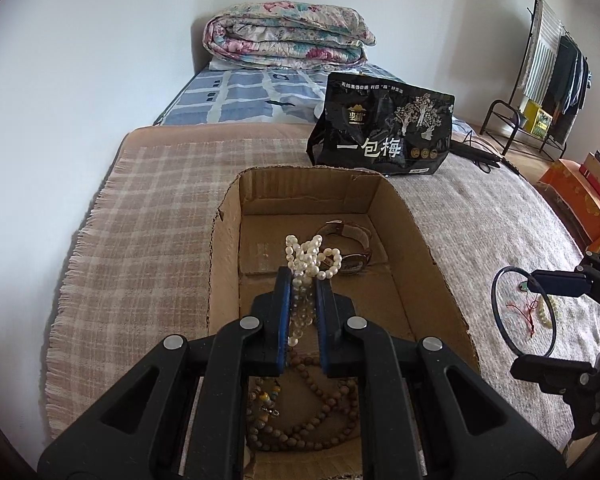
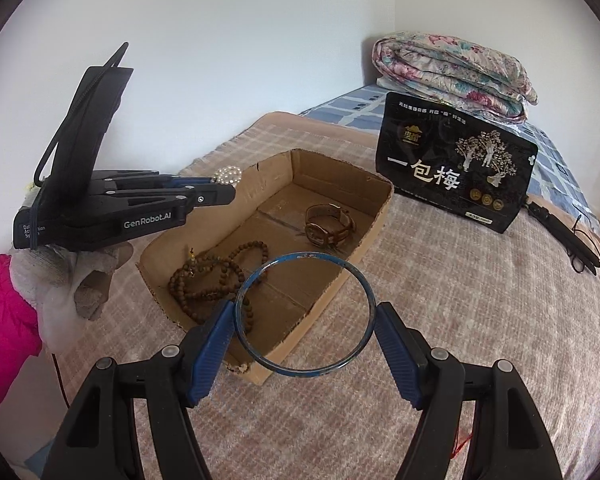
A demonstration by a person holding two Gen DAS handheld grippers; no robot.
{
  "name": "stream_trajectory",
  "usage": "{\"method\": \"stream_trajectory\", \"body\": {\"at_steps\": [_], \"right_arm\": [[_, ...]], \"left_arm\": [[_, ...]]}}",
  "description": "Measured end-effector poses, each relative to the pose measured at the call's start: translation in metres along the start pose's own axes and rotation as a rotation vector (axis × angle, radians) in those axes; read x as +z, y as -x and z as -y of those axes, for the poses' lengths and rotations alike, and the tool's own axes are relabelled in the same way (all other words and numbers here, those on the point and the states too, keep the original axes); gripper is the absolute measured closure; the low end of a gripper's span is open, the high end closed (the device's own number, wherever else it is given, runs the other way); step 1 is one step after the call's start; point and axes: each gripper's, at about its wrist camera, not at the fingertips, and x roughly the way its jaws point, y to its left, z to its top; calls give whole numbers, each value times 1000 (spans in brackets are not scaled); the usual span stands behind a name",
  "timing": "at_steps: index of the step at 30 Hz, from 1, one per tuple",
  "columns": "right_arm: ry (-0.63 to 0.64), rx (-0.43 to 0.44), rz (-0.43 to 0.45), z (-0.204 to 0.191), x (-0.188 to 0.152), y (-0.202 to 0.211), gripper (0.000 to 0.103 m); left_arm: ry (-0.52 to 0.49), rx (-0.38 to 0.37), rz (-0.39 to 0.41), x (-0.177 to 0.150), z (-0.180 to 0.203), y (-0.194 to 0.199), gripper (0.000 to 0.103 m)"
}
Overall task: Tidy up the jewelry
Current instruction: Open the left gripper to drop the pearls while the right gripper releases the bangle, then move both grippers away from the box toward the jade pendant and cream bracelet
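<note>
Clamped between the blue pads of the left claw [image 1: 303, 280] is a bunched pearl strand [image 1: 306, 258], its loops sticking up past the fingertips and more beads trailing down between the jaws, all of it hanging over the open cardboard box [image 1: 420, 240] on the bed. Below it in the box lie a brown wooden bead necklace [image 2: 216, 276] at the near end and a leather-strapped watch [image 2: 329, 226] toward the far end. Because the pearls are pinched as a clump, not by a single run, I judge that a loop could snag on a pad when the jaws part, or the strand could drop onto the wooden beads and tangle with them. Further right, the right claw [image 2: 305, 318] grips a thin blue bangle [image 2: 305, 372] across its width, each pad touching the rim, above the near edge of the box. That hold rests on two small contacts on a hard round rim, so a slight tilt or squeeze could likely let the ring pivot or spring out onto the blanket [image 2: 460, 320]. Beyond the bangle in the left view, a pale bead bracelet with red thread [image 1: 540, 310] lies on the blanket, outside the box.
</note>
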Motion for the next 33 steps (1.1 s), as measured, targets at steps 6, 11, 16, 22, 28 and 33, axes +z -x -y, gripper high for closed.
{"method": "stream_trajectory", "body": {"at_steps": [6,11,16,22,28,33], "right_arm": [[1,17,-2,-6,11,-15,29],[-6,31,-5,-9,14,-23,29],[-10,43,-9,-11,15,-31,29],[5,45,-1,-15,15,-35,21],[-11,47,18,-10,14,-30,16],[-16,44,15,-8,10,-24,16]], "left_arm": [[-2,7,-2,10,-5,-9,93],[8,-1,-7,16,-9,-14,93],[14,8,-13,21,-11,-22,93],[40,2,-41,24,-12,-29,69],[45,22,6,25,-11,-21,44],[33,40,14,24,-8,-14,45]]}}
